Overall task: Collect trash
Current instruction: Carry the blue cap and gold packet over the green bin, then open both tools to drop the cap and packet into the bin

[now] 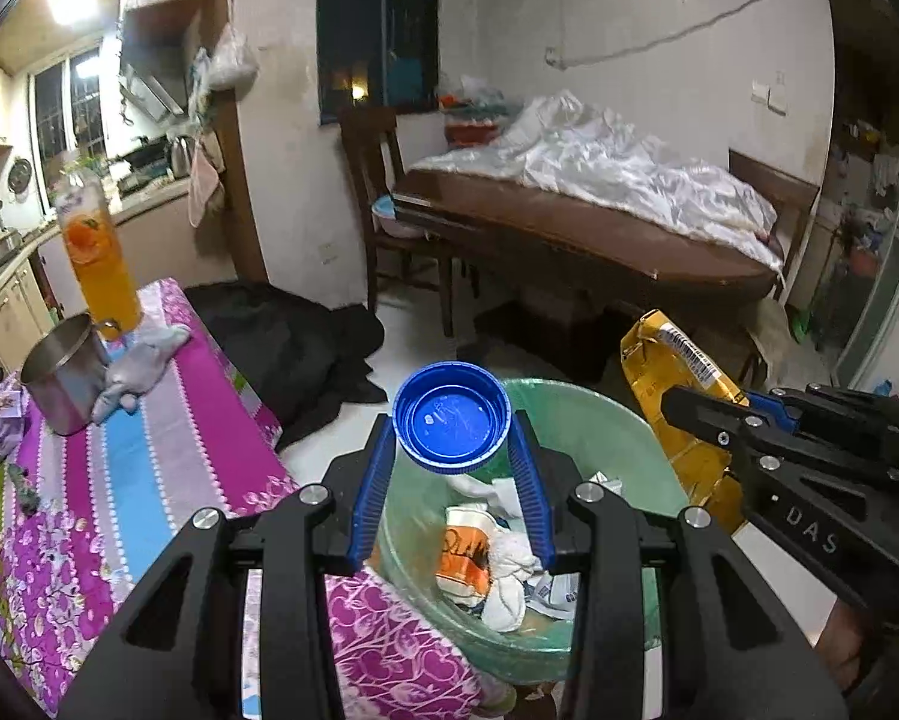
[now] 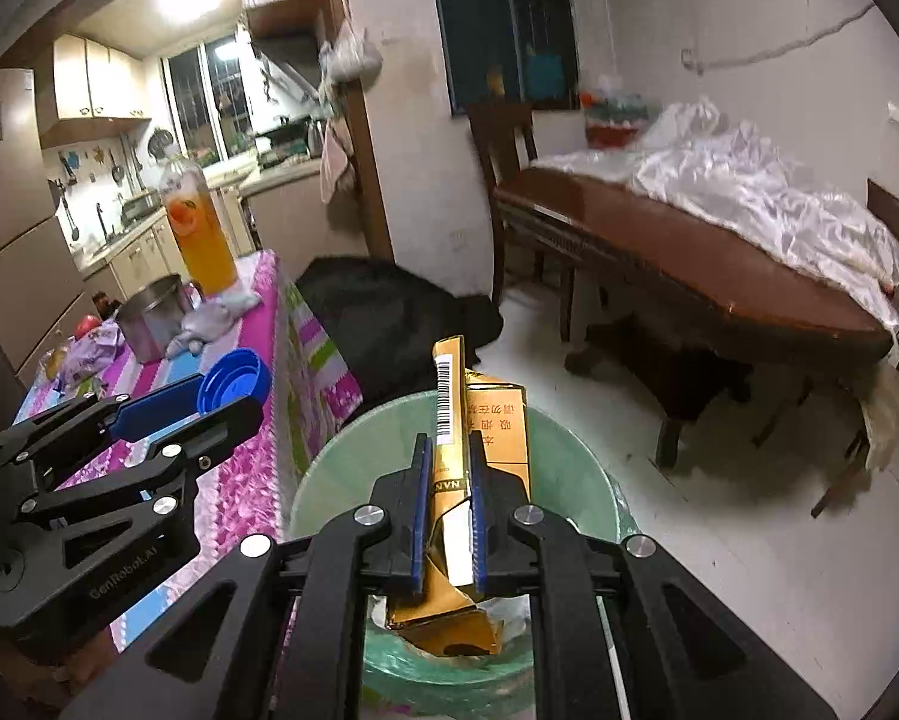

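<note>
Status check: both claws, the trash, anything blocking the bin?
Left claw shut on blue cap. Right claw shut on gold carton. Both over green bin. Nothing blocking.

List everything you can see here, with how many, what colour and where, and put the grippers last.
blue cap: one, blue, between the left gripper's pads, above the bin
flattened packet: one, gold, clamped in the right gripper, above the bin
bin: one, green, on the floor beside the low table, holding paper trash
bottle: one, orange drink, on the low table's far end
metal cup: one, silver, by the bottle
tablecloth: one, pink floral, over the low table
wooden table: one, brown, across the room
left gripper: one, black, blue pads
right gripper: one, black, blue pads
</note>
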Tool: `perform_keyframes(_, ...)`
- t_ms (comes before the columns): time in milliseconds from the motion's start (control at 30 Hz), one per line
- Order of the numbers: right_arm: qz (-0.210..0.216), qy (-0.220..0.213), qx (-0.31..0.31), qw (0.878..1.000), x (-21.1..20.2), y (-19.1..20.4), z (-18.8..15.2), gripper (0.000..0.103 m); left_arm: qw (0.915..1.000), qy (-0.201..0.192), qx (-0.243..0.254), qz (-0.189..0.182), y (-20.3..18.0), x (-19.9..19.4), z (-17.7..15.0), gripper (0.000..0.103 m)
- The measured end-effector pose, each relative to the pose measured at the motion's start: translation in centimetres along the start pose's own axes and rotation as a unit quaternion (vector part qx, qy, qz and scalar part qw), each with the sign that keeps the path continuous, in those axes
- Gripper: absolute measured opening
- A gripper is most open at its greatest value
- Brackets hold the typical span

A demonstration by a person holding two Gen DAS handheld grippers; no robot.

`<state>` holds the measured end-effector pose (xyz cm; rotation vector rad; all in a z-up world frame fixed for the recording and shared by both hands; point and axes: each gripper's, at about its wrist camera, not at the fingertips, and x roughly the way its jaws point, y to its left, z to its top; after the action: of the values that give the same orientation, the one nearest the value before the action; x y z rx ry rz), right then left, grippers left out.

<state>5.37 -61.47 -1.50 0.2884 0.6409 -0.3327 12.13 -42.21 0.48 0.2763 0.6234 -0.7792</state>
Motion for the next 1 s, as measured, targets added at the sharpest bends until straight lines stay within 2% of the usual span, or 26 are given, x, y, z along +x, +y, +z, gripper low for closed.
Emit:
perform_keyframes(233,0.017,0.050,0.016,0.998,3.1,-2.3,0.4,0.012,0.9979,0.062,0.001,-0.017,-0.6,3.9,0.0,0.037)
perform_keyframes(433,0.017,0.073,0.023,0.997,4.8,-3.4,0.2,0.012,0.9959,0.090,0.000,-0.012,-0.6,5.9,-0.4,0.037)
perform_keyframes(1000,0.019,0.087,0.027,0.996,6.6,-3.4,-0.5,0.012,0.9939,0.110,-0.010,0.005,0.7,7.9,-0.5,0.037)
